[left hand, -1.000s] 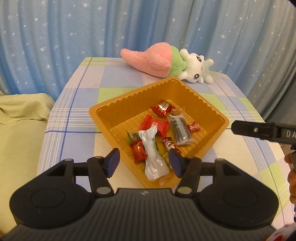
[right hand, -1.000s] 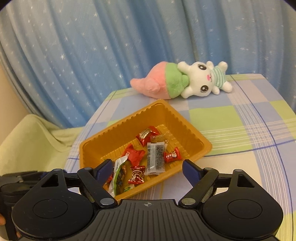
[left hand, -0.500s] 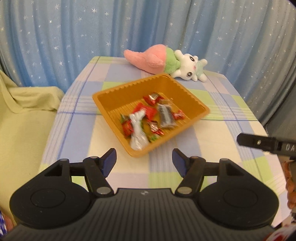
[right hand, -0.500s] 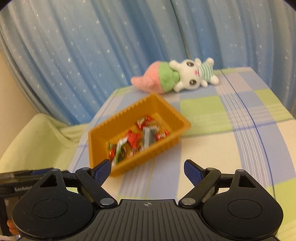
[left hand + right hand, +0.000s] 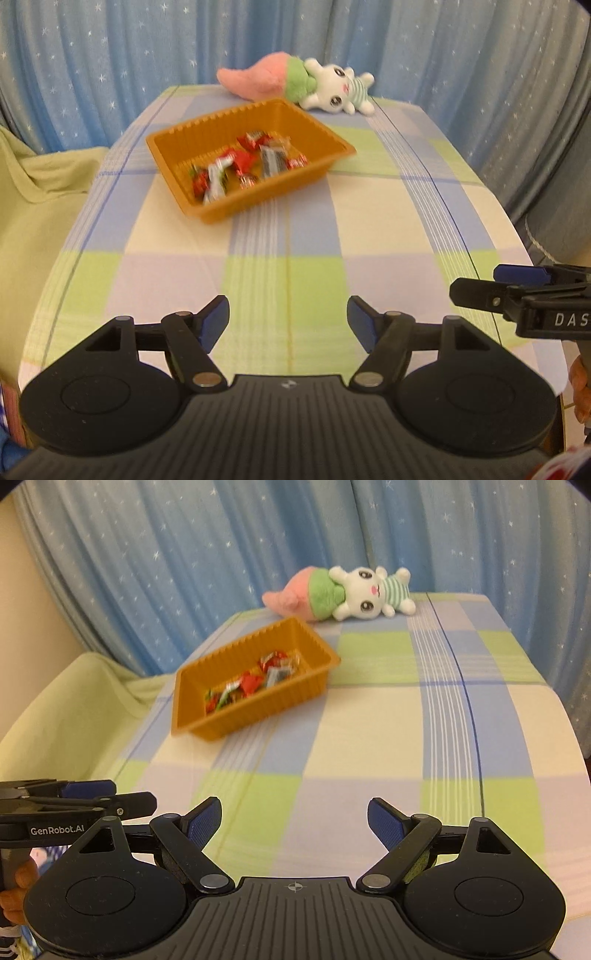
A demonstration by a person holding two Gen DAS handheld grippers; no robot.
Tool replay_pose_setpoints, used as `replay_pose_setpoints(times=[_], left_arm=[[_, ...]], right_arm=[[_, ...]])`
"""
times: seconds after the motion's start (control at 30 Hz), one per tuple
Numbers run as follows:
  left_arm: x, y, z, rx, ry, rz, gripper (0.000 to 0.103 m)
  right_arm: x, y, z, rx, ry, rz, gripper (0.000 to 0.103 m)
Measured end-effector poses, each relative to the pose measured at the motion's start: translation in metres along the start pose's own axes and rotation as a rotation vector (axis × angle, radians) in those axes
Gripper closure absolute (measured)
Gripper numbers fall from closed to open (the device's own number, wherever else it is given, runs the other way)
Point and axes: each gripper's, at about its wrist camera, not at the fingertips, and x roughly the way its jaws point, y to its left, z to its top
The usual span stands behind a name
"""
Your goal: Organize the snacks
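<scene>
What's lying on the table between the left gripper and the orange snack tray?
Nothing: in the left wrist view, only bare checked tablecloth lies between the left gripper and the orange snack tray. Its jaws are open and empty.

A plush bunny (image 5: pixel 334 90) in a green-and-white striped shirt lies on its side at the far end of the table, its pink and green carrot-shaped body pointing left. The checked tablecloth (image 5: pixel 369 236) in pale green, blue, lilac and cream squares covers the whole tabletop. Behind hangs a blue curtain (image 5: pixel 184 554) dotted with small white stars. A pale green fabric (image 5: pixel 33 206) lies bunched beside the table's left edge
</scene>
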Motion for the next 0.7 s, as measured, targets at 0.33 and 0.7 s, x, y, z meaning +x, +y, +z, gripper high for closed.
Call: replay_pose_setpoints(times=[0.33, 0.7], left_arm=[[-0.018, -0.033, -0.046, -0.010, 0.048, 0.022, 0.035], [-0.036, -0.056, -0.075, -0.010, 0.052, 0.019, 0.034]], right_arm=[[-0.023, -0.018, -0.046, -0.020, 0.061, -0.032, 0.017], [-0.042, -0.025, -0.072, -0.027, 0.085, -0.042, 0.017]])
